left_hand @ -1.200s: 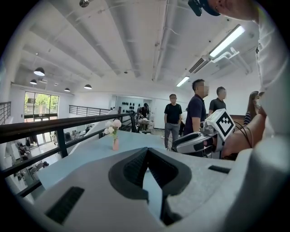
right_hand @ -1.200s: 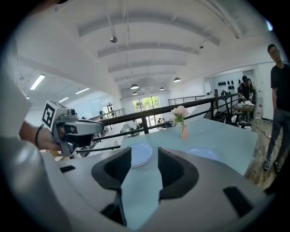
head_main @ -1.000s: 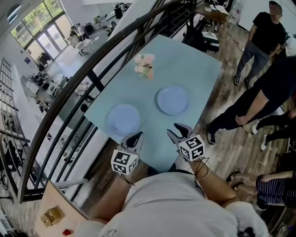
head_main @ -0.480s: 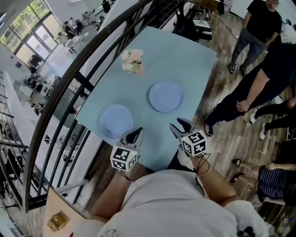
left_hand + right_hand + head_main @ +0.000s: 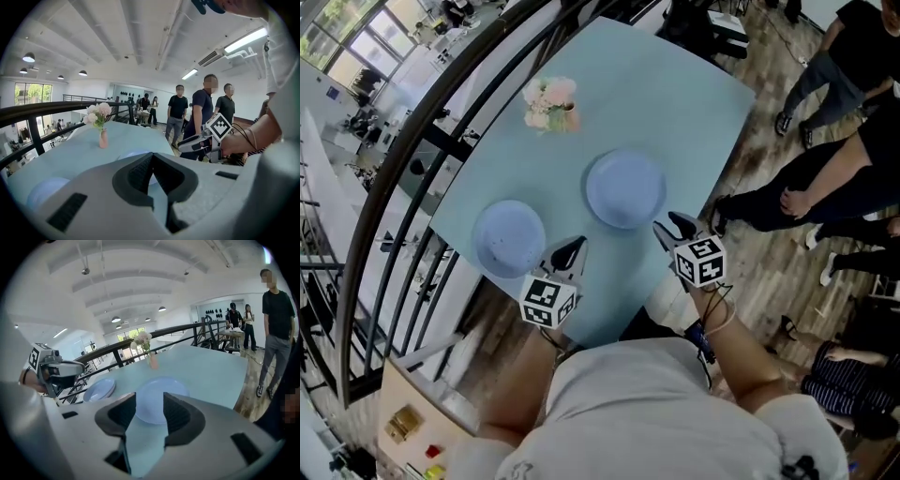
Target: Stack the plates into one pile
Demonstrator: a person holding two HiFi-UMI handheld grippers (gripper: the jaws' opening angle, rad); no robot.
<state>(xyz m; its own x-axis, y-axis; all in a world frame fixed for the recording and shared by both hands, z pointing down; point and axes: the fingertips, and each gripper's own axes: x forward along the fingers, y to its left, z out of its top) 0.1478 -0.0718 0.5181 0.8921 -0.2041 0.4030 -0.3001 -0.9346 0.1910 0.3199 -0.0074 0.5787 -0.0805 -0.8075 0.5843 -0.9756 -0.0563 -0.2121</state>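
2 round, pale-blue plates lie flat and well apart on the light-blue table (image 5: pixel 689 103). The left plate (image 5: pixel 508 239) is near the table edge, and the right plate (image 5: pixel 625 188) is at its 2 o'clock. A flower vase (image 5: pixel 550 103) stands at 11 o'clock of the right plate.

The left gripper (image 5: pixel 570 251) hovers with its jaws pressed together on nothing. The right gripper (image 5: pixel 673 225) is spread and empty, aimed at the right plate. Since 0.5 s ago it has come closer to that plate's rim.
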